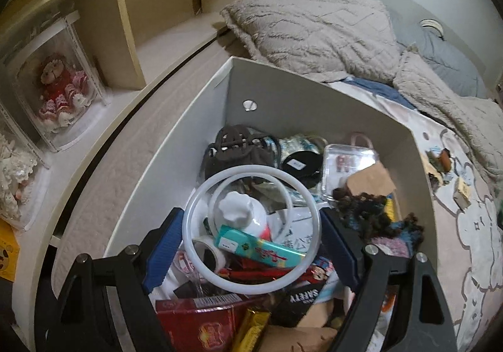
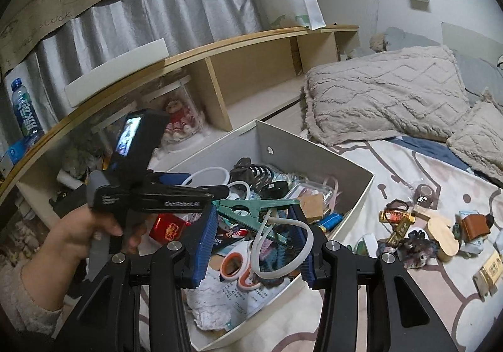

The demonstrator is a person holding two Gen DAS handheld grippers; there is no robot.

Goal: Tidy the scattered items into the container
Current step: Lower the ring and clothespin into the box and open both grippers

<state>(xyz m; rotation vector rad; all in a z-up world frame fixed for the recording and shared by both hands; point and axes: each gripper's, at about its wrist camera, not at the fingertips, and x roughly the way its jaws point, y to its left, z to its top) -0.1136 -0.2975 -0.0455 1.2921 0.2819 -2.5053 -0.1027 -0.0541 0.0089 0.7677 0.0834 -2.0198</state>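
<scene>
A white box (image 1: 314,107) (image 2: 317,147) on the bed holds several items. My left gripper (image 1: 251,232) is over the box, its blue pads at both sides of a white ring (image 1: 195,245). The ring shows in the right wrist view (image 2: 206,171) beside the left gripper (image 2: 176,191). My right gripper (image 2: 254,242) is over the box's near end, its pads around a thin white rubber loop (image 2: 301,250), with a green clothes peg (image 2: 257,206) just beyond. Scattered items (image 2: 440,232) lie on the bed right of the box.
A wooden shelf (image 2: 251,69) runs behind the box, with a doll in a clear case (image 1: 59,91) and a water bottle (image 2: 25,110). Pillows and blankets (image 2: 383,94) lie at the head of the bed. A brown tape roll (image 2: 424,193) sits among the loose items.
</scene>
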